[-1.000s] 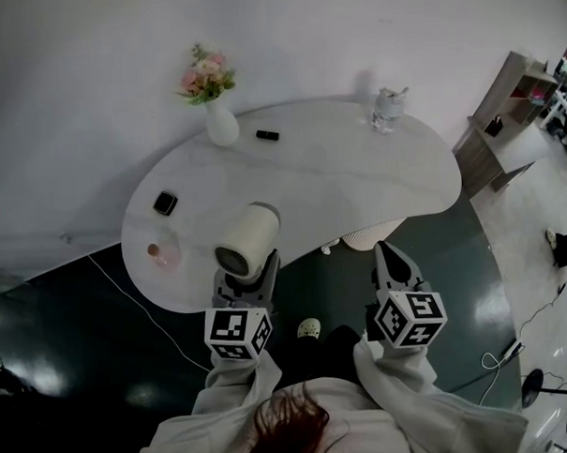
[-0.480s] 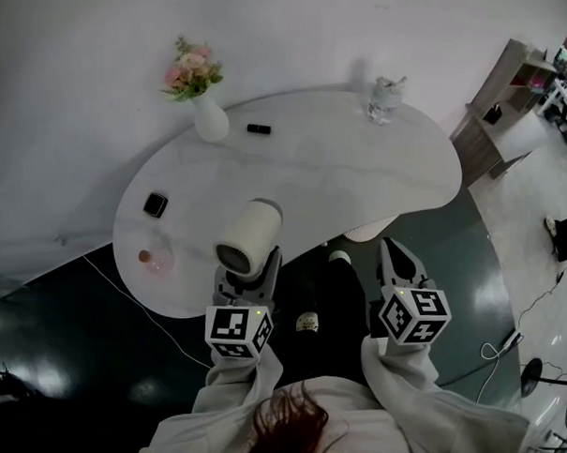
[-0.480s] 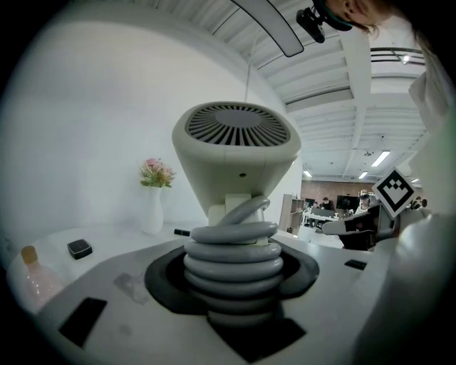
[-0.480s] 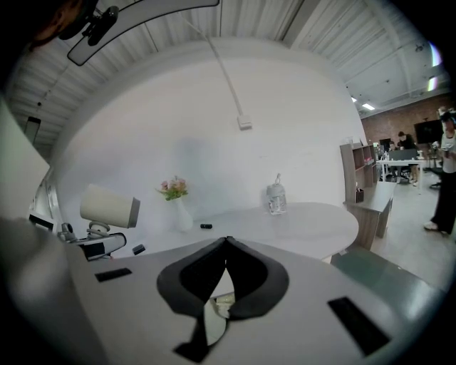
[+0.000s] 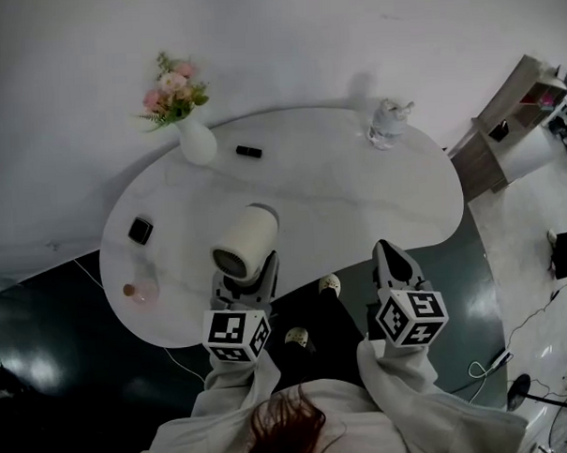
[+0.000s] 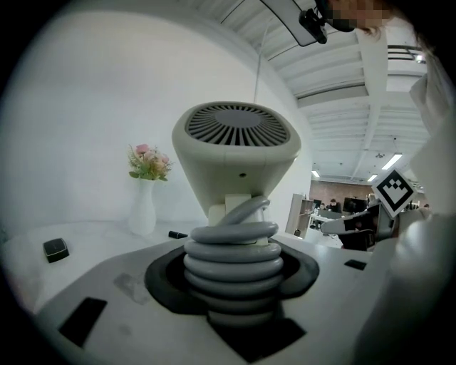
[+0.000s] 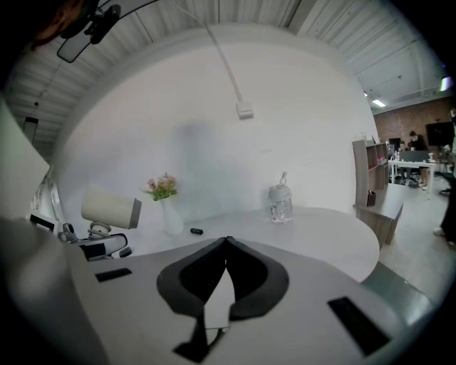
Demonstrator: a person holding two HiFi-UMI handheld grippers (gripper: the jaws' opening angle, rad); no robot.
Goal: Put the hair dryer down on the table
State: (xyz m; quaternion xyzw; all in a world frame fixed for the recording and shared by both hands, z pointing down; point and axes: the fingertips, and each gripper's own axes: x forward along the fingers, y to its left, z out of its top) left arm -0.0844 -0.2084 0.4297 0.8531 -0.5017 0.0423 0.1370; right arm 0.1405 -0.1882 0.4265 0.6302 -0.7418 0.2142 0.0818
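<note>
A cream hair dryer [image 5: 246, 239] stands upright in my left gripper [image 5: 244, 272], above the near edge of the white table [image 5: 357, 194]. In the left gripper view the jaws are shut on its handle, which is wrapped in coils of grey cord [image 6: 234, 258], and the vented head [image 6: 236, 153] rises above them. My right gripper [image 5: 388, 254] hangs beside it to the right, just off the table's near edge. Its jaws [image 7: 226, 244] are shut, tips touching, with nothing between them. The hair dryer [image 7: 111, 206] shows at the left of the right gripper view.
On the table stand a white vase of pink flowers [image 5: 194, 140], a small black bar [image 5: 248, 152], a clear water bottle [image 5: 388, 124], a square black item [image 5: 140, 229] and a small pinkish glass [image 5: 140, 293]. A wooden shelf unit [image 5: 504, 131] stands at the right. The person's shoes [image 5: 330, 284] show under the table edge.
Both grippers have moved forward toward the table, so the hair dryer now hangs further over its near edge. The grip on the dryer and the shut right jaws look unchanged.
</note>
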